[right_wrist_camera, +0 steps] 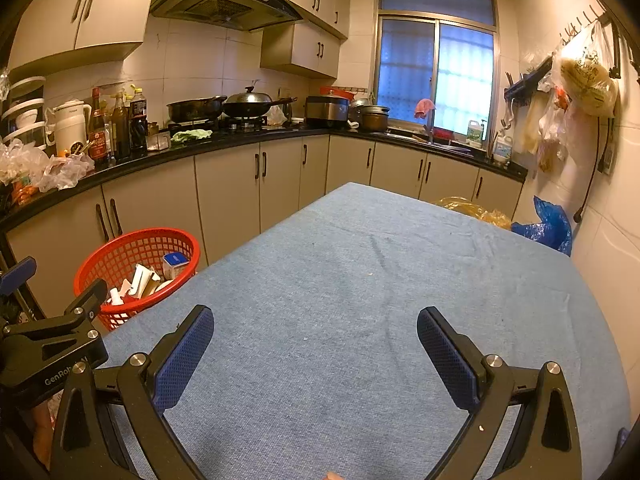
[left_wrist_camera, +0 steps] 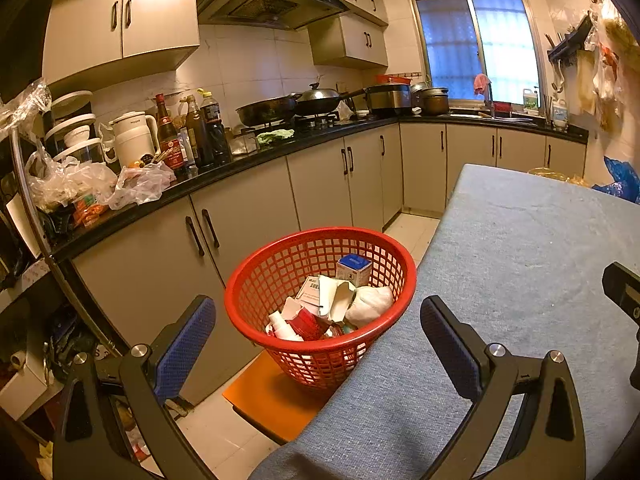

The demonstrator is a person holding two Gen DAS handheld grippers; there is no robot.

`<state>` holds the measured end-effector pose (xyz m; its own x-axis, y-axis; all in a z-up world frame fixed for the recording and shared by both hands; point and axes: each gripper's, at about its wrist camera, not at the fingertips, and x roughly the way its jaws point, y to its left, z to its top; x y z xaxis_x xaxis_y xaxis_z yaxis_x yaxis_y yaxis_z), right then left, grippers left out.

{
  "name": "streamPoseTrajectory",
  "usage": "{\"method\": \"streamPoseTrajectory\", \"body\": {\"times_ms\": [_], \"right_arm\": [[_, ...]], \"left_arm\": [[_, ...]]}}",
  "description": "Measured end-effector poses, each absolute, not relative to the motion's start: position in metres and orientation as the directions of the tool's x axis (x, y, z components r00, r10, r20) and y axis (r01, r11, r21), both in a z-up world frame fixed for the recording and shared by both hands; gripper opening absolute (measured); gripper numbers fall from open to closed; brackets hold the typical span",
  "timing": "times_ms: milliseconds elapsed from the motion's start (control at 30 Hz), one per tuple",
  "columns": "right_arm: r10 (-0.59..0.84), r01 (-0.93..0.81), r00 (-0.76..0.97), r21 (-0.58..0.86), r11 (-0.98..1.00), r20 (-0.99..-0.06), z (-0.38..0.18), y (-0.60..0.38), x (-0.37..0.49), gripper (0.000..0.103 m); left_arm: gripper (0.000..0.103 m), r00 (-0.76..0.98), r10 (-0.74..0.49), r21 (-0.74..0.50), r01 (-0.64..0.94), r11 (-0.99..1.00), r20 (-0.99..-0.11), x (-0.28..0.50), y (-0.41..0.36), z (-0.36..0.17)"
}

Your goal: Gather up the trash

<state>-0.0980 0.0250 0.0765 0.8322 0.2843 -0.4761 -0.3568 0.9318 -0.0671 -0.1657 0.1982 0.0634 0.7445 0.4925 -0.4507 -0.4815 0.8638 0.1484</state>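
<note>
A red mesh basket (left_wrist_camera: 256, 280) stands on an orange stool (left_wrist_camera: 276, 400) beside the left edge of the blue-clothed table (left_wrist_camera: 520, 280). It holds trash: a blue-topped carton (left_wrist_camera: 353, 268), torn white packaging (left_wrist_camera: 334, 296), a crumpled white wad (left_wrist_camera: 370, 300) and a small white bottle (left_wrist_camera: 280, 326). My left gripper (left_wrist_camera: 318, 344) is open and empty, just in front of the basket. My right gripper (right_wrist_camera: 316, 348) is open and empty over the bare table cloth (right_wrist_camera: 360, 280). The basket also shows at the left of the right wrist view (right_wrist_camera: 96, 264).
Beige cabinets (left_wrist_camera: 320, 184) under a dark counter (left_wrist_camera: 224, 172) run along the left and back, crowded with bottles, a kettle, plastic bags and pans. A yellow bag (right_wrist_camera: 472, 208) and a blue bag (right_wrist_camera: 548, 228) lie past the table's far right corner.
</note>
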Motion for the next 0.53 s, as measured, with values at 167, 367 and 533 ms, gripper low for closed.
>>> {"method": "streamPoseTrajectory", "body": {"times_ms": [167,367,533], "right_arm": [[0.274,-0.337,0.838,-0.051,0.940,-0.471,0.078,0.018,-0.095,0.103],[0.115,-0.147,0.852,-0.022,0.989,-0.511,0.077,-0.044,-0.068,0.103],[-0.049,0.058,0.787,-0.006,0.998,-0.615,0.060,-0.114,-0.045,0.103]], "left_arm": [[0.102,0.754,0.483,0.164,-0.462,0.872,-0.445,-0.162,0.193,0.070],[0.102,0.805,0.348,0.119,-0.334,0.935,-0.480,-0.141,0.164,0.084],[0.102,0.770,0.075,0.025,-0.076,0.997,-0.633,-0.092,0.106,0.077]]}}
